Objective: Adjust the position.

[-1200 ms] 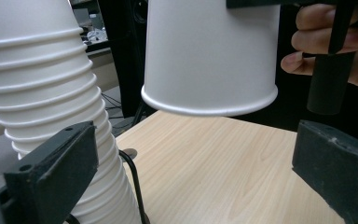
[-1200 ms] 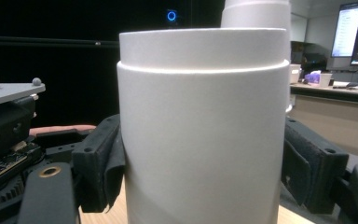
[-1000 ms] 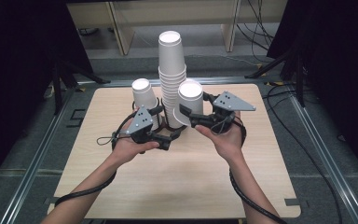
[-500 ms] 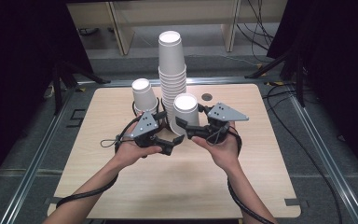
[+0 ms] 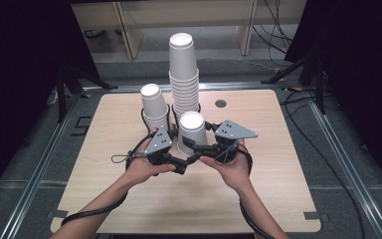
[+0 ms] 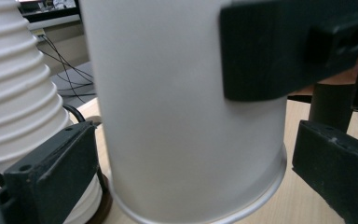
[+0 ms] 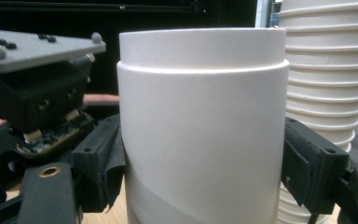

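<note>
A: In the high view we see an upside-down white paper cup (image 5: 192,131) near the middle of the wooden table (image 5: 278,189), directly in front of the tall stack of paper cups (image 5: 183,74) and right of the short stack of paper cups (image 5: 154,105). Whether its rim rests on the board we cannot tell.

B: The right gripper (image 5: 199,148) reaches it from the right. In the right gripper view we find its two black jaws partly closed, one on each side of the cup (image 7: 203,126), pads against the wall: a grip on the cup.

A: And the left gripper (image 5: 181,167)?

B: We see it coming from the left, low beside the cup's base. In the left gripper view its jaws stand wide apart, one at each side of the cup (image 6: 186,116), with a gap showing at either pad; it holds nothing. The right gripper's jaw crosses the top right of that view, pressed to the cup wall, and the tall stack (image 6: 18,93) sits at the left.
</note>
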